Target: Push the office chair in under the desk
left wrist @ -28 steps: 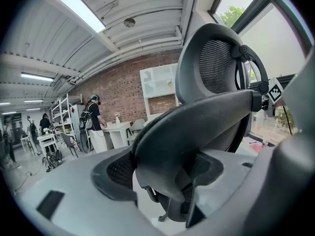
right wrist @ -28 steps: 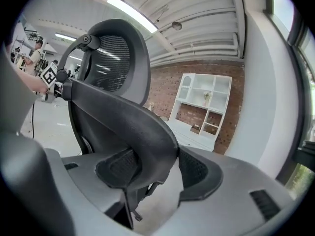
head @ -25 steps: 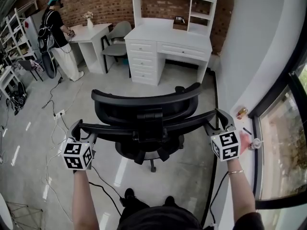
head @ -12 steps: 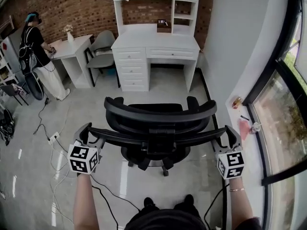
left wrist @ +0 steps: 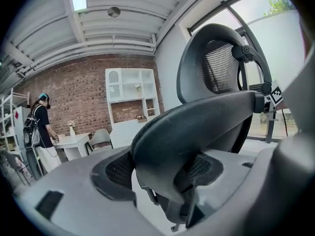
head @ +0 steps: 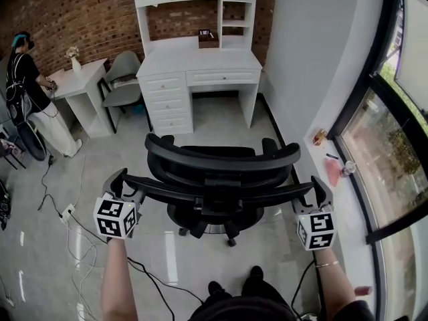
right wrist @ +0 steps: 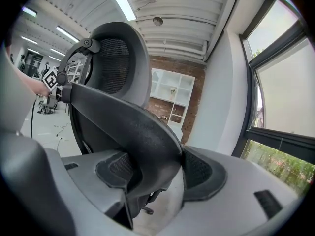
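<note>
The black office chair [head: 221, 162] stands on the grey floor with its back toward me, facing the white desk [head: 200, 62] and its knee gap a short way ahead. My left gripper [head: 119, 179] is shut on the left end of the chair's curved back bar. My right gripper [head: 313, 191] is shut on the right end. In the left gripper view the bar [left wrist: 197, 122] sits clamped between the pads [left wrist: 115, 171], with the mesh backrest [left wrist: 216, 77] above. The right gripper view shows the bar [right wrist: 133, 132] pressed between its pads [right wrist: 199, 173].
A person [head: 27, 92] stands at a small white table [head: 83, 79] at the far left, beside a grey chair [head: 124, 79]. Cables [head: 80, 246] trail over the floor at the left. A wall and window sill [head: 331, 169] with small items run along the right.
The chair has swung round with both grippers still on its back bar, and it now sits more squarely in line with the desk. The desk has shifted left in the view.
</note>
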